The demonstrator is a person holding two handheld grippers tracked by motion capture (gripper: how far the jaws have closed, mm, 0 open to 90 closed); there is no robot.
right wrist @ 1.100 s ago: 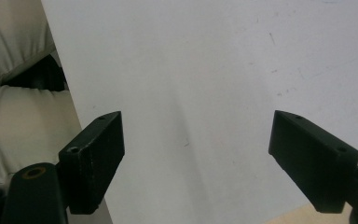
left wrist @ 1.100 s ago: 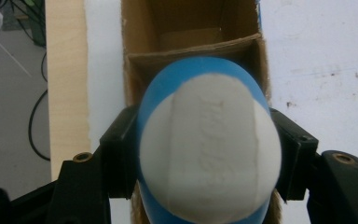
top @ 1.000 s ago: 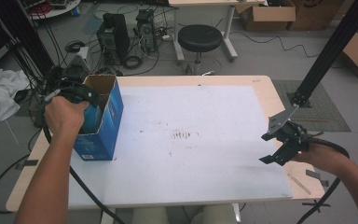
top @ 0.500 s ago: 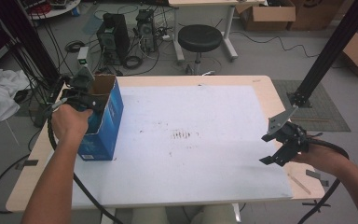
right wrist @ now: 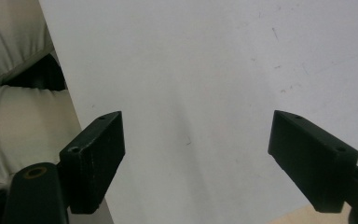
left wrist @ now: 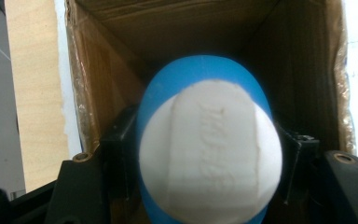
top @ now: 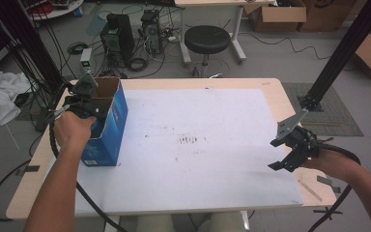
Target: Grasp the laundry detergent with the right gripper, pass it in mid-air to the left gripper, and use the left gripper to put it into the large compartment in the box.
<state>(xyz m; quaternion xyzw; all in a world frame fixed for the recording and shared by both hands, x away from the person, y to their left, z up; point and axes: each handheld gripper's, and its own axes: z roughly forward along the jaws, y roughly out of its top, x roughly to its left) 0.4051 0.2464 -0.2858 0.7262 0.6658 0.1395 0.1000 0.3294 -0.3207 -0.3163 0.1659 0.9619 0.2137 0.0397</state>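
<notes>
An open blue cardboard box (top: 110,126) stands upright at the left edge of the table. My left gripper (top: 92,108) reaches down into its open top. In the left gripper view its jaws (left wrist: 205,144) are shut on a rounded blue object with a white embossed cap (left wrist: 209,154), held between the box's brown inner walls (left wrist: 98,93). My right gripper (top: 273,154) hovers over the white sheet (top: 198,145) near the table's front right. Its jaws (right wrist: 196,140) stand open with nothing between them.
The white sheet covers most of the wooden table (top: 270,84). A black post (top: 338,58) rises at the right rear. Behind the table a stool (top: 206,41), computer cases (top: 118,36) and cables stand on the floor. A white cloth (top: 0,96) lies at the left.
My left hand has sunk, carrying the blue object from the box's rim down inside it. The right gripper has stayed where it was.
</notes>
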